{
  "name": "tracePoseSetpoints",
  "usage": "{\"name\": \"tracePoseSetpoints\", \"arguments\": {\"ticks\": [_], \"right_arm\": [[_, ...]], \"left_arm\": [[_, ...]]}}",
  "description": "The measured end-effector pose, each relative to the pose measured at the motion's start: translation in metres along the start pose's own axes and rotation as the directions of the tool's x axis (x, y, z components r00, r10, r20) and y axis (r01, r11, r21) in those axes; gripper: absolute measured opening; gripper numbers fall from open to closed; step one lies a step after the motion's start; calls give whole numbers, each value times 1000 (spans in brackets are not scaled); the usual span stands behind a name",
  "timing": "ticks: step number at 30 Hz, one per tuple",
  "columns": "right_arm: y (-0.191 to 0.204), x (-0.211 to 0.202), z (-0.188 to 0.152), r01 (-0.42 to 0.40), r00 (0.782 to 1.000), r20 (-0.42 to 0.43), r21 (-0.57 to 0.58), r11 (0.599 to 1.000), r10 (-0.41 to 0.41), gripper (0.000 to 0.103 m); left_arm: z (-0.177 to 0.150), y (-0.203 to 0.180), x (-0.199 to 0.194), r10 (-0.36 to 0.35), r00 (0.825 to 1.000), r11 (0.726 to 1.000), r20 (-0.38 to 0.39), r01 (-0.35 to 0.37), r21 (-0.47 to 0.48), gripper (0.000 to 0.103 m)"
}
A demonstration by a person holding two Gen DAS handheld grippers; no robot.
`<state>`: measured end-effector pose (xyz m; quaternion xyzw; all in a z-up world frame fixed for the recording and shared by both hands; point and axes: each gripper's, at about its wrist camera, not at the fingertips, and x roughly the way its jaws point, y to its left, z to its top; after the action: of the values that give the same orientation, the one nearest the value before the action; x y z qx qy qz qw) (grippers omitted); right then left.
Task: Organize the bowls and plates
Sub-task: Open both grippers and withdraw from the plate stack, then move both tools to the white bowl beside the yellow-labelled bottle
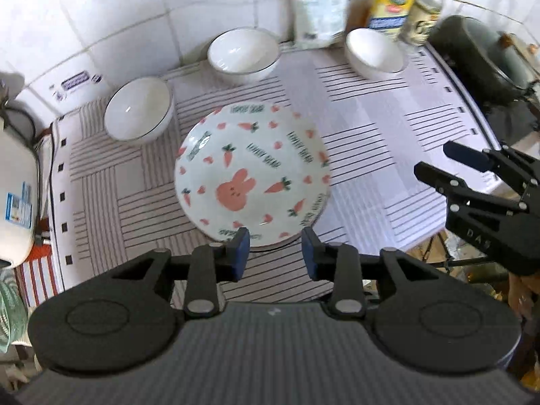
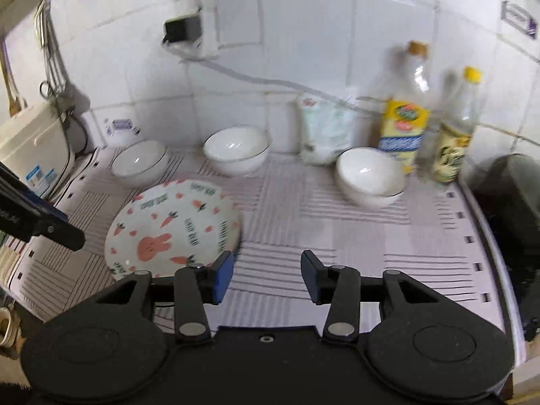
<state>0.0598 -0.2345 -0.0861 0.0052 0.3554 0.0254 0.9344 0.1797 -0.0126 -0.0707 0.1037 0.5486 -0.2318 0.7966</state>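
Observation:
A rabbit-and-carrot patterned plate (image 1: 251,175) lies on the striped mat (image 1: 371,141); it also shows in the right wrist view (image 2: 172,229). Three white bowls stand behind it: a left bowl (image 1: 138,109), a middle bowl (image 1: 243,54) and a right bowl (image 1: 374,54); the right wrist view shows them as left bowl (image 2: 140,162), middle bowl (image 2: 236,150) and right bowl (image 2: 369,177). My left gripper (image 1: 275,253) is open, its jaws at the plate's near rim. My right gripper (image 2: 266,276) is open and empty over the mat, right of the plate; it also shows in the left wrist view (image 1: 435,165).
Two bottles (image 2: 405,114) (image 2: 455,135) and a white bag (image 2: 324,131) stand against the tiled wall. A dark pot (image 1: 479,54) sits at the far right. A white appliance (image 2: 33,148) stands at the left. The mat's right edge (image 2: 486,236) drops off.

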Motion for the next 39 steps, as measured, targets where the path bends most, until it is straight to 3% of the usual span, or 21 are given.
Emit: {"name": "tracePoseSetpoints", "arguments": {"ticks": [4, 18, 20, 22, 28, 33, 35, 39], "right_arm": [[-20, -16, -5, -5, 998, 55, -24, 1000, 6, 65], [-102, -4, -1, -26, 993, 117, 63, 998, 19, 76], [-115, 4, 4, -22, 993, 118, 81, 997, 12, 88], [-125, 12, 7, -25, 991, 131, 90, 996, 13, 91], [-151, 59, 18, -42, 989, 146, 74, 996, 31, 96], [-167, 113, 14, -62, 990, 129, 71, 996, 52, 97], [-169, 136, 12, -64, 992, 113, 34, 997, 60, 97], [-160, 179, 7, 13, 996, 87, -126, 992, -2, 96]], "left_arm": [[8, -15, -8, -1, 1000, 999, 14, 0, 53, 37], [73, -73, 9, 43, 999, 980, 24, -47, 192, 56], [84, -80, 14, 35, 999, 980, 12, -36, 193, 57], [96, -87, 20, 28, 1000, 981, 5, -29, 194, 63], [135, -97, 47, 18, 999, 990, 35, -23, 139, 82], [163, -99, 91, 32, 997, 997, 72, -37, 66, 83], [173, -98, 108, 16, 996, 1000, 91, -18, 24, 83], [188, -97, 140, -31, 982, 999, 188, 35, -18, 83]]}}
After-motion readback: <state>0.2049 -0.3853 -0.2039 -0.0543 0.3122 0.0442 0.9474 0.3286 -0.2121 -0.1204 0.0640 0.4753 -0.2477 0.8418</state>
